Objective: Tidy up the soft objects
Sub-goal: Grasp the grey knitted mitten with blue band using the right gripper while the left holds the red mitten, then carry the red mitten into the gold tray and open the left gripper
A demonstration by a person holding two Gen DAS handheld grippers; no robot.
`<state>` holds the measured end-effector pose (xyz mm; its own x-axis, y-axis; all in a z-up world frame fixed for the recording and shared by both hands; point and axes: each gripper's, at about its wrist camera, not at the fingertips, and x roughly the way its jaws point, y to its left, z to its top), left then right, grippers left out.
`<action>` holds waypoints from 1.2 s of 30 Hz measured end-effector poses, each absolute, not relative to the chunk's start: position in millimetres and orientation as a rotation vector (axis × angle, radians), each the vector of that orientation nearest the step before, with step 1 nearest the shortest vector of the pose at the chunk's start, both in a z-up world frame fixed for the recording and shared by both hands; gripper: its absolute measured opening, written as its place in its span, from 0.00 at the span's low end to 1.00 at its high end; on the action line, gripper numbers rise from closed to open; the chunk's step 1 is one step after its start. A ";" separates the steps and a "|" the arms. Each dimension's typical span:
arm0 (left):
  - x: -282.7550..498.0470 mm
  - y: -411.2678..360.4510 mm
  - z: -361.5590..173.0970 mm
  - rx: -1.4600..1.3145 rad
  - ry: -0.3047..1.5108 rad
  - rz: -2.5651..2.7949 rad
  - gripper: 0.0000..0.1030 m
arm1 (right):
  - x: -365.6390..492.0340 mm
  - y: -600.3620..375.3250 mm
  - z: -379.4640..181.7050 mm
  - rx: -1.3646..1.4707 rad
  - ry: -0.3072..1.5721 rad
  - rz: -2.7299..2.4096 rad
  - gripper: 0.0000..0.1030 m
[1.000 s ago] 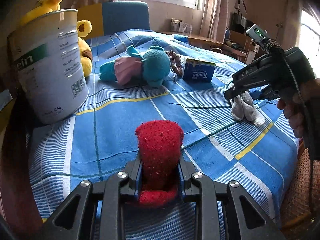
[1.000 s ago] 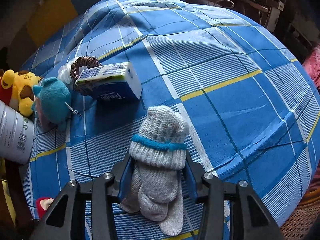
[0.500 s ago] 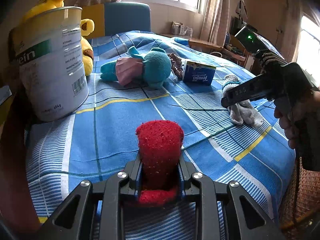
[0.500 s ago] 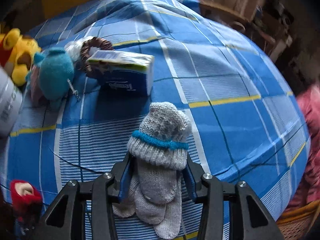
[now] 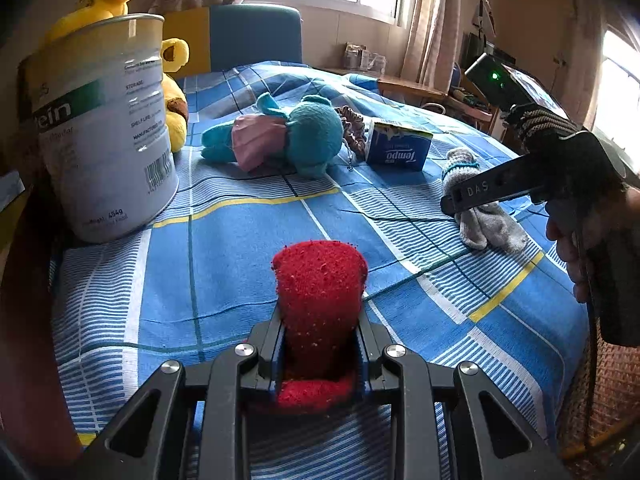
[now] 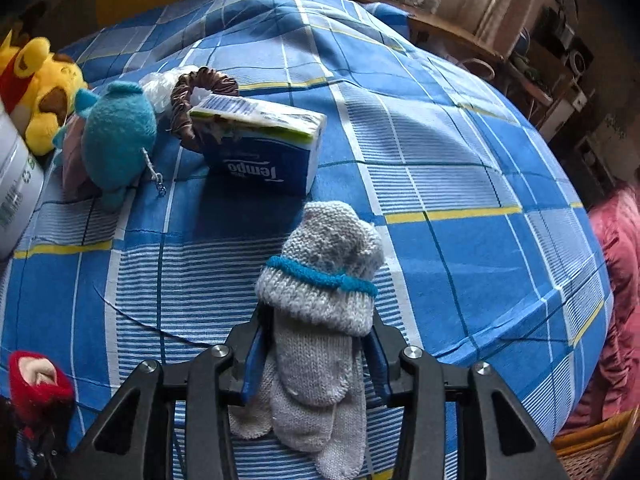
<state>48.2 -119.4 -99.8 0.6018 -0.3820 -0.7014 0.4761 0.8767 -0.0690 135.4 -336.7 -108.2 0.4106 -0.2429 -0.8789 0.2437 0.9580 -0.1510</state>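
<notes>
A: Between left claw [image 5: 320,332] fingers: red sock [image 5: 320,280], pinched low down, rounded end standing up past the tips. Gripped that way, probably, to lift without dragging on the bedspread [image 6: 460,160].

B: And at right claw [image 6: 316,344]?

A: Clamped on grey socks [image 6: 320,280] just below the blue-banded cuff, loose ends trailing under the fingers. Looks like a bundled pair, so squeezed around the middle to carry both together. Seen from the left camera, resting on the cloth; lifted or not, cannot tell.

B: Farther out?

A: Ahead of the grey socks, near but apart: tissue pack [image 6: 264,152], with a brown scrunchie [image 6: 200,92] touching its far end. Beside that, teal plush [image 5: 312,136] lying on its side. Then yellow plush [image 6: 40,88] behind a tall tin [image 5: 104,132] at the left edge.

B: Gathered on purpose?

A: Seemingly. Soft things clustered along one side, so likely a collecting spot for both socks.

B: Room to move?

A: Plenty of bare cloth between red sock and teal plush, and across the far right. Tight near the tin and the bed's left edge. Worth minding the near right corner too, where the cloth drops off beside wicker [image 5: 600,380].
</notes>
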 end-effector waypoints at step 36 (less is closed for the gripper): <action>24.6 180.6 -0.8 -0.449 0.765 0.010 0.22 | 129.6 -321.4 -105.4 -0.107 1.079 -0.302 0.40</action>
<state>24.6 180.6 -0.8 0.7257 -0.1521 -0.6710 -0.1698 0.9055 -0.3888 129.6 -321.4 -105.4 0.4360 -0.2938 -0.8506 0.1906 0.9539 -0.2318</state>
